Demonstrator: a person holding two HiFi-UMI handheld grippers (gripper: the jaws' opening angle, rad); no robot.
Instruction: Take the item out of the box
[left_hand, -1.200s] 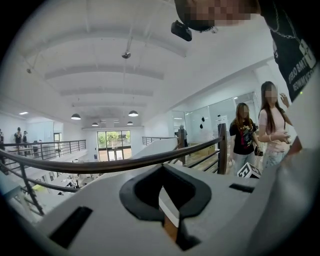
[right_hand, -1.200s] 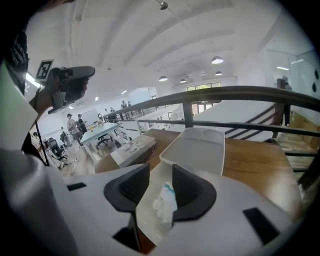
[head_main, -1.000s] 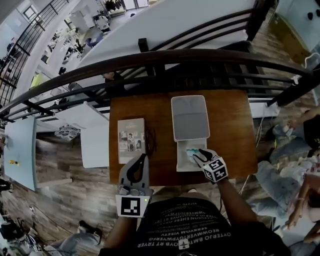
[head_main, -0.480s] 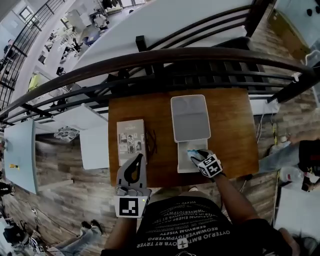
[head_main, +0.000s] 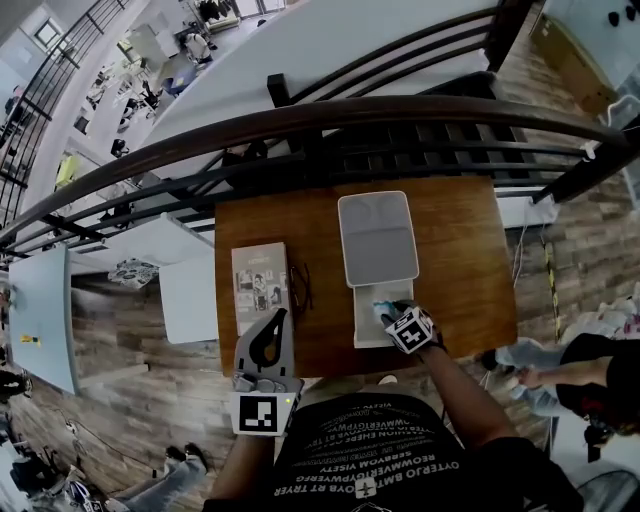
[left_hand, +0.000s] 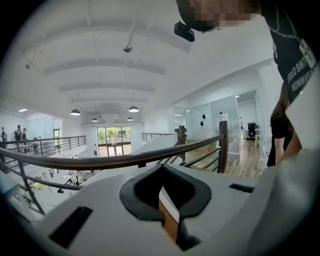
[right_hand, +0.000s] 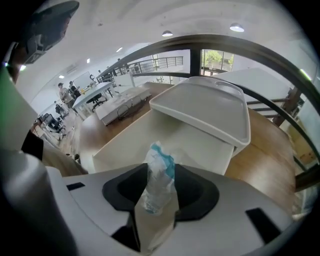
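Observation:
A white box (head_main: 361, 328) stands open on the wooden table (head_main: 460, 260), its lid (head_main: 378, 240) folded back flat behind it. My right gripper (head_main: 386, 312) is over the box's near end. A crumpled clear plastic packet with teal print (right_hand: 159, 175) stands upright between its pads, which touch it on both sides as the jaws are closing. The right gripper view shows the box's bare white floor (right_hand: 190, 142) and the lid (right_hand: 205, 107) beyond the packet. My left gripper (head_main: 276, 322) rests at the table's front edge, left of the box, shut and holding nothing.
A flat printed booklet (head_main: 261, 282) lies left of the box, with a thin dark looped object (head_main: 301, 285) beside it. A dark railing (head_main: 330, 120) runs along the table's far side. A person (head_main: 565, 375) is on the floor at the right.
My right gripper has shifted slightly left and nearer over the box's near end. The left gripper has stayed in place. A person on the right has moved.

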